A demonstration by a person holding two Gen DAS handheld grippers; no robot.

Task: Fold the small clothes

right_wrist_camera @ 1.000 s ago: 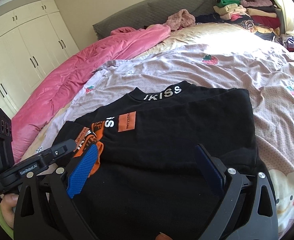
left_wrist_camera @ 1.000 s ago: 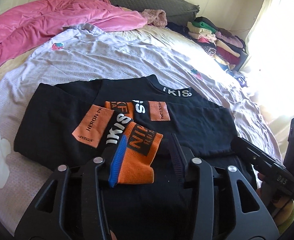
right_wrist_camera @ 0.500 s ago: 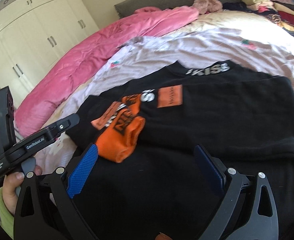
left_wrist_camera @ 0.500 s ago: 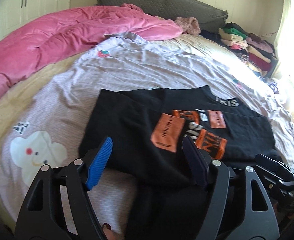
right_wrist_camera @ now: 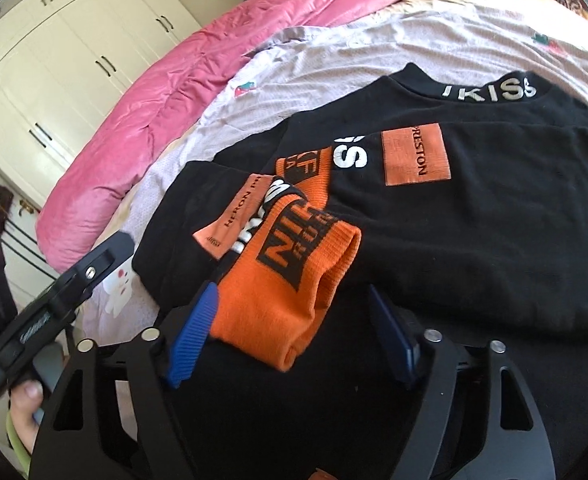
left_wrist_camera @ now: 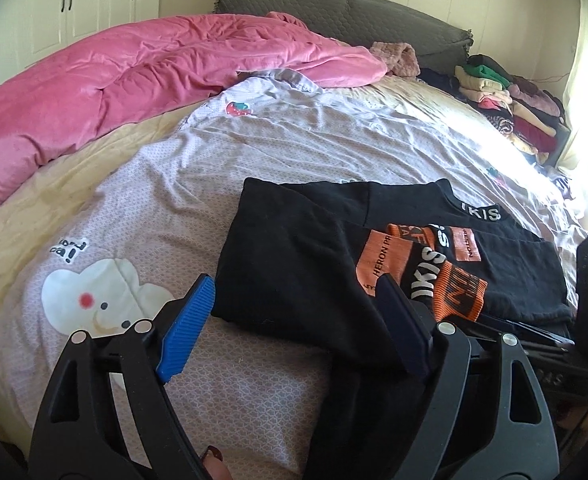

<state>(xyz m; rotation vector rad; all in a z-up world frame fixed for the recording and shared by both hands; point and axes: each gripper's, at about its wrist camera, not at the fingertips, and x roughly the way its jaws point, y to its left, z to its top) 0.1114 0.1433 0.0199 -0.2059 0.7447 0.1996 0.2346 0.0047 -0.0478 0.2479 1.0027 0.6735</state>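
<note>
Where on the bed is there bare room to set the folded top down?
Bare sheet lies between the pink quilt and the black top, and around the cloud print. Crowded: the clothes pile at the far corner by the window.

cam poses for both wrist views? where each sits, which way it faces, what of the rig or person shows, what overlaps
Left wrist: sits on the left gripper, angled down across the bed toward the headboard; its own open jaws straddle the near-left corner of the black sweatshirt.
Right wrist: sits on the right gripper, angled down; the orange cuff lies between its jaws, which have just been closing; the other gripper and a hand show at left.
Shared: sweatshirt, cuff, pink duvet, wardrobe.
</note>
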